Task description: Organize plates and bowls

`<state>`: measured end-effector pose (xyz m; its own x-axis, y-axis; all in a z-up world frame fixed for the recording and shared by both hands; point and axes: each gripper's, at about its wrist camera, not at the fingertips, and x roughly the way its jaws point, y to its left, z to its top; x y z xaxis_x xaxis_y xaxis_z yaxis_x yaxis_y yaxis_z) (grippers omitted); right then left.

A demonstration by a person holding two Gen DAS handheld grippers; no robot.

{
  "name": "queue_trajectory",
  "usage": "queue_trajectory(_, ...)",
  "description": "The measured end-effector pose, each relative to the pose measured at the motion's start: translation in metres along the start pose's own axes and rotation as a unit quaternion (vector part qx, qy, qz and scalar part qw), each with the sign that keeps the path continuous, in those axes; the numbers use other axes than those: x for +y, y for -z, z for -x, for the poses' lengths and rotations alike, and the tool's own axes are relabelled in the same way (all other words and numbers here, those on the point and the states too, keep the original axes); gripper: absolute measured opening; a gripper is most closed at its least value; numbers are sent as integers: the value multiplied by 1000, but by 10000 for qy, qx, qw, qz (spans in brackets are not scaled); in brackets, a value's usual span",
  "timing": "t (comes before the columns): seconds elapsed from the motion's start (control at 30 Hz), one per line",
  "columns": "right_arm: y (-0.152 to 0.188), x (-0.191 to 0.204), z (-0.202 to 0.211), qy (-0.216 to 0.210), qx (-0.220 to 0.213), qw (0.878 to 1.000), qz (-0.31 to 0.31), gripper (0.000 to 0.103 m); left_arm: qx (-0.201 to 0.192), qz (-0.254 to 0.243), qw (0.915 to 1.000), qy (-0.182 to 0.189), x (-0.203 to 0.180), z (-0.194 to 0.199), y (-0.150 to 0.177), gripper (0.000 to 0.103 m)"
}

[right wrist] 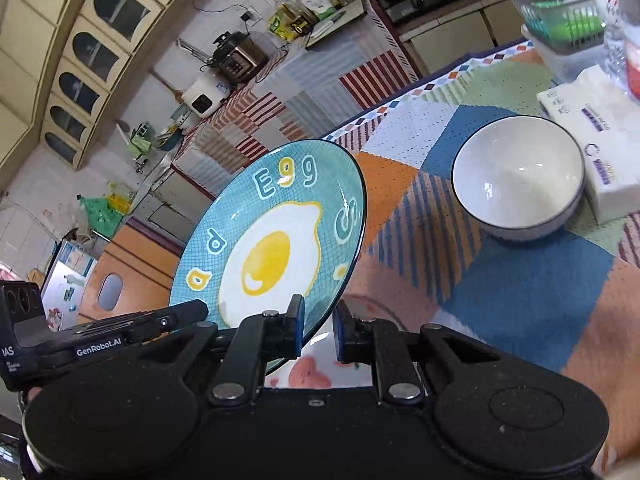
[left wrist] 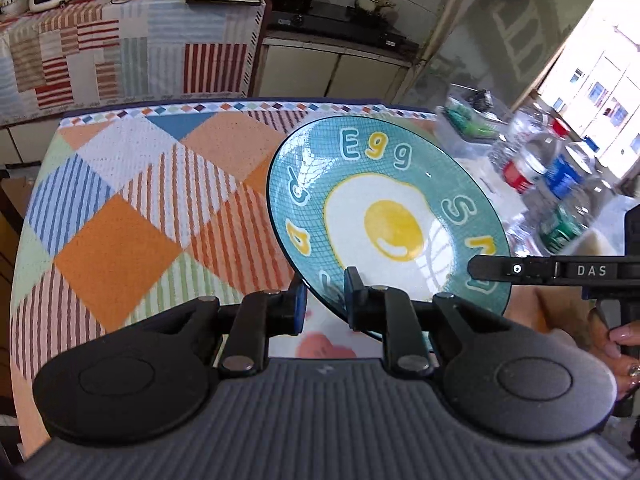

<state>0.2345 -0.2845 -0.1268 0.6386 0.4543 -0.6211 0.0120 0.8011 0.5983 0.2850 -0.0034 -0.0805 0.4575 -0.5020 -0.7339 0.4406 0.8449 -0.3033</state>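
Observation:
A teal plate (left wrist: 380, 208) with a fried-egg picture hangs tilted above the checked tablecloth (left wrist: 120, 220). My left gripper (left wrist: 325, 306) is shut on its near rim. A finger of the right gripper (left wrist: 500, 269) lies across the plate's right rim. In the right wrist view the plate (right wrist: 276, 240) has its rim between the jaws of my right gripper (right wrist: 318, 328). The left pad touches the rim, and a small gap shows before the right pad. A white bowl (right wrist: 516, 176) with a dark rim stands upright on the cloth, to the right of the plate.
A tissue pack (right wrist: 592, 140) lies right beside the bowl. Plastic bottles (left wrist: 560, 176) and a clear basket (right wrist: 560, 20) crowd the table's far right. A hand (left wrist: 624, 344) holds the right gripper's handle. Beyond the table stand a cloth-covered counter and a stove.

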Motion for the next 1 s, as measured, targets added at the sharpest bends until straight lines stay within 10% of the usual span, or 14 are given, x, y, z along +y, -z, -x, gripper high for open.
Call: queue_trajectory(1.0,89,6,15,478,762,9959,-22,21,761,413,9962,39,4,-1,87,17)
